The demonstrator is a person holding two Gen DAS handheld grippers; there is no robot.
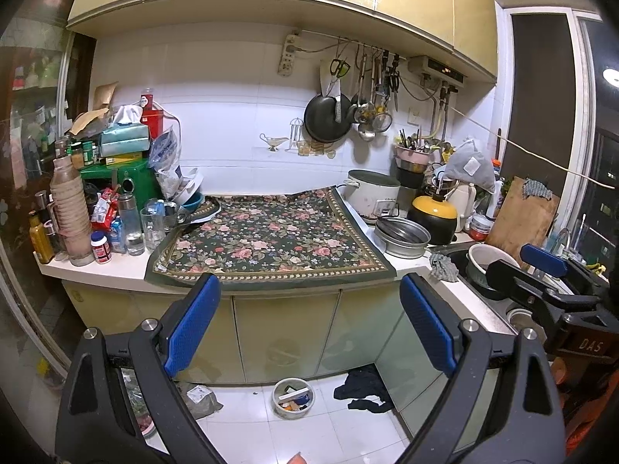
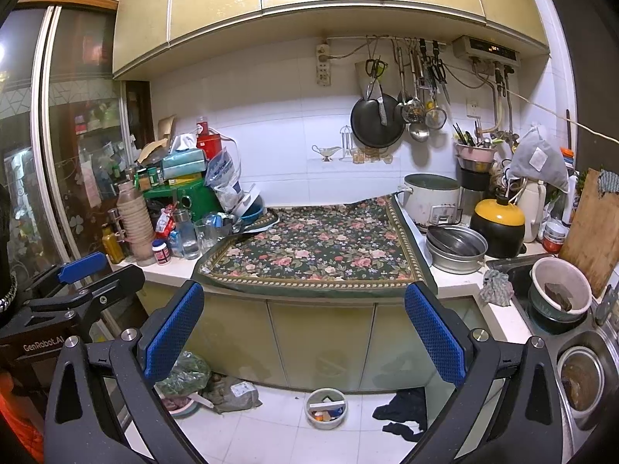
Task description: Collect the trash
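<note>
Blue-padded left gripper [image 1: 309, 317] and right gripper [image 2: 305, 324], jaws spread and empty, face the tabletop [image 1: 127, 268]; I'd drop low toward the floor tub [image 2: 326, 408] first.

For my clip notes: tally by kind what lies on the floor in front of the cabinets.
Round tub of scraps: 1
Dark cloth heap: 1
Grey bag with white label: 1
Clear bag of greens: 1
Pink bowl: 1
Total: 5
</note>
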